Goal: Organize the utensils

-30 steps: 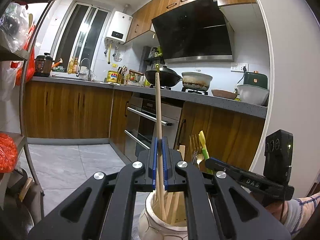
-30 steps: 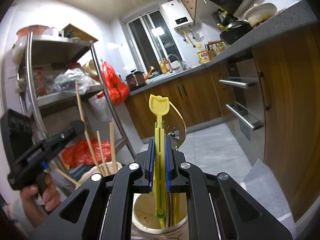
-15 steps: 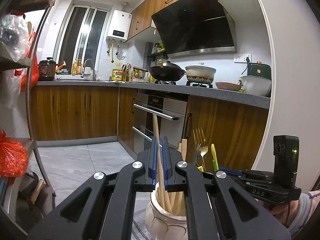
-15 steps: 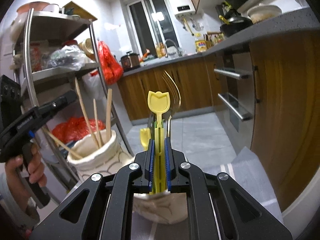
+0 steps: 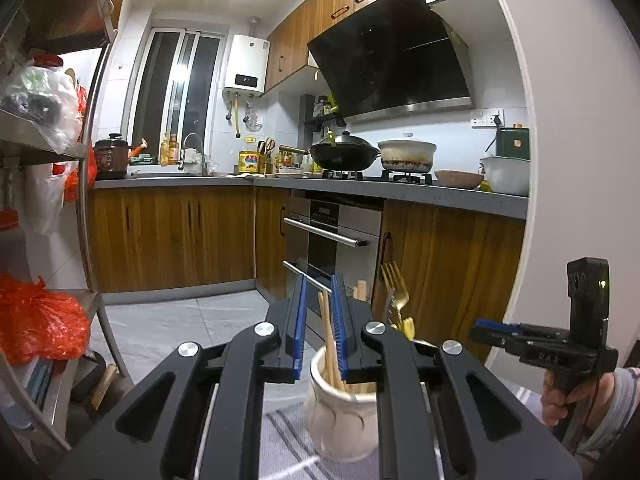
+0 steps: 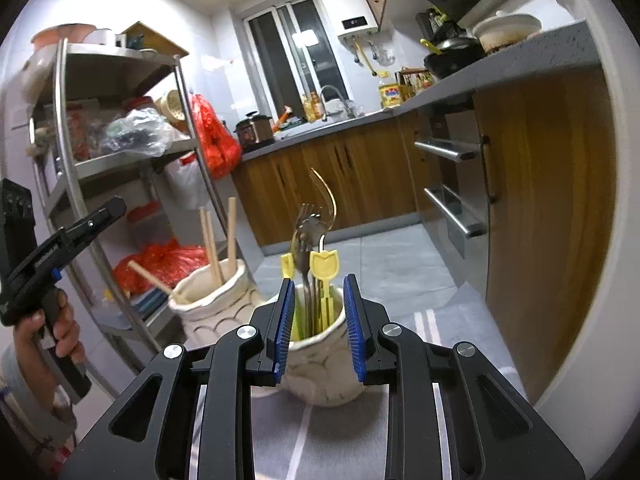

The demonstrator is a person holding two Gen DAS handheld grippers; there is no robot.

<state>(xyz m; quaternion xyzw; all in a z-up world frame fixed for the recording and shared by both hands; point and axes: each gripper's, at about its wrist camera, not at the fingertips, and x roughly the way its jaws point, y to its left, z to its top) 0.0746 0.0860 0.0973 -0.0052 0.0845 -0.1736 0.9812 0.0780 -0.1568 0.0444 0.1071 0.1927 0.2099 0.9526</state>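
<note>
In the left wrist view my left gripper has its jaws opening just behind a cream ceramic jar. The wooden chopsticks stand loose in that jar, seen through the gap without touching the pads. In the right wrist view my right gripper is also opening, its pads on either side of a second cream jar and apart from it. That jar holds a yellow-handled utensil, forks and a gold spoon. The chopstick jar stands to its left, with the left gripper beyond it.
Both jars stand on a grey striped cloth. A metal shelf rack with red bags stands on the left. Wooden cabinets and an oven lie across the tiled floor. A hand holds the right gripper's handle.
Both grippers have let go and drawn back from the jars. The chopstick has dropped into the left jar, and the yellow-handled utensil has sunk into the right jar.
</note>
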